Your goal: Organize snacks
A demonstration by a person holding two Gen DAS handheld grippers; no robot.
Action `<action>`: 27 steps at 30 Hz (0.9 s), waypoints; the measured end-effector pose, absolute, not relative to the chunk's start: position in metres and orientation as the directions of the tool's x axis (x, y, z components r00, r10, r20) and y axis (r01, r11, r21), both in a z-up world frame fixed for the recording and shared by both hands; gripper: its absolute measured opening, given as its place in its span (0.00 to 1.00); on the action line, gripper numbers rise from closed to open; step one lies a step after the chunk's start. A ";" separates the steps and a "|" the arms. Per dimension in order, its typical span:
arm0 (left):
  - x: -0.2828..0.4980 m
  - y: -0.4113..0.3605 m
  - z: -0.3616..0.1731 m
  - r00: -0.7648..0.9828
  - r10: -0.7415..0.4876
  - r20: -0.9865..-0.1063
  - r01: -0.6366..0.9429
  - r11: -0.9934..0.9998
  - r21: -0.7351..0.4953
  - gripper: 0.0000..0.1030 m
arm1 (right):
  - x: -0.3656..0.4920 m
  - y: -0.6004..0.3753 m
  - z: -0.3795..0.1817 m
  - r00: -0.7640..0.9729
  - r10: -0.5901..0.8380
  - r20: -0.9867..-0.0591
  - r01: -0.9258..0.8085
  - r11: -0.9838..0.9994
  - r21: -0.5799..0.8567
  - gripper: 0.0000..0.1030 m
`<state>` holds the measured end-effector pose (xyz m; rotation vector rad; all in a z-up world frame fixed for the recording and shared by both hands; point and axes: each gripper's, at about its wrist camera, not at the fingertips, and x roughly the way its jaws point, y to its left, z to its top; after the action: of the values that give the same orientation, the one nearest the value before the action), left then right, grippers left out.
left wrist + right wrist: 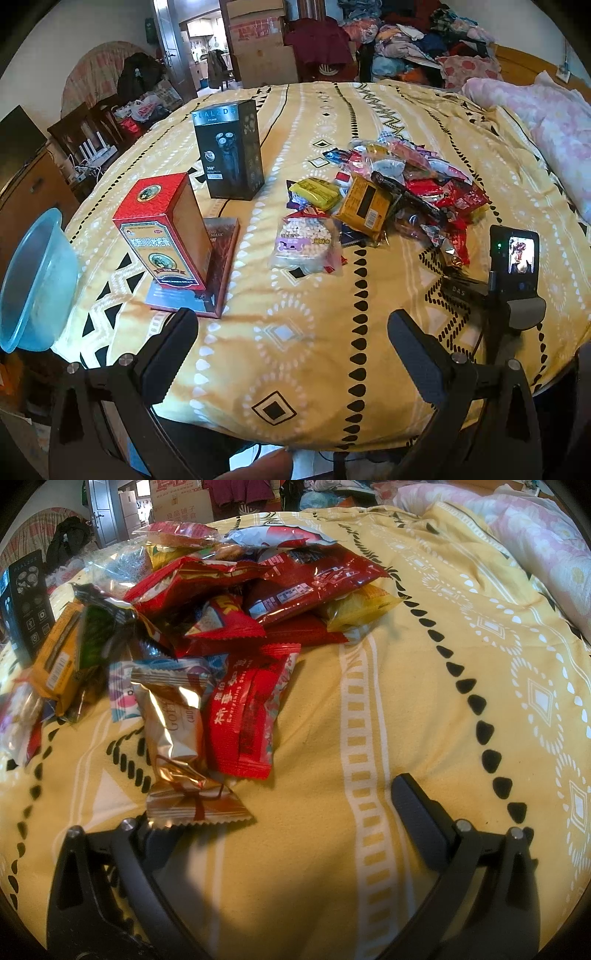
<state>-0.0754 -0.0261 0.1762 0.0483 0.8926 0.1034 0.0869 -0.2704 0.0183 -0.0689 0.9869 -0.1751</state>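
A heap of snack packets (pixel 402 184) lies right of centre on the yellow patterned tablecloth (pixel 295 369). At its near side are a clear bag of white pellets (pixel 306 240), a yellow packet (pixel 319 192) and an orange packet (pixel 365 206). My left gripper (pixel 291 332) hangs open over bare cloth, short of the heap. In the right wrist view the snack heap (pixel 258 590) is close, with a gold foil packet (pixel 177 738) and a red packet (pixel 247 716) nearest. My right gripper (pixel 280 812) is open; the gold packet's end covers its left fingertip.
A red box (pixel 162 229) stands on a flat box (pixel 218 266) at left, with a black shaver box (pixel 229 147) behind. A blue plastic bowl (pixel 37 280) sits at the table's left edge. A pink quilt (pixel 554 122) lies far right. The right gripper's screen unit (pixel 521 254) shows beside the heap.
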 end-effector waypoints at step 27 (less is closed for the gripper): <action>-0.077 -0.031 0.175 0.641 0.157 -0.751 -0.061 0.986 0.153 1.00 | 0.087 -0.270 0.018 0.538 -0.178 -0.824 0.116 0.984 -0.137 1.00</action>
<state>-0.0771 -0.0308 0.1745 0.1173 0.8664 0.1246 0.0867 -0.2704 0.0182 -0.0690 0.9870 -0.1748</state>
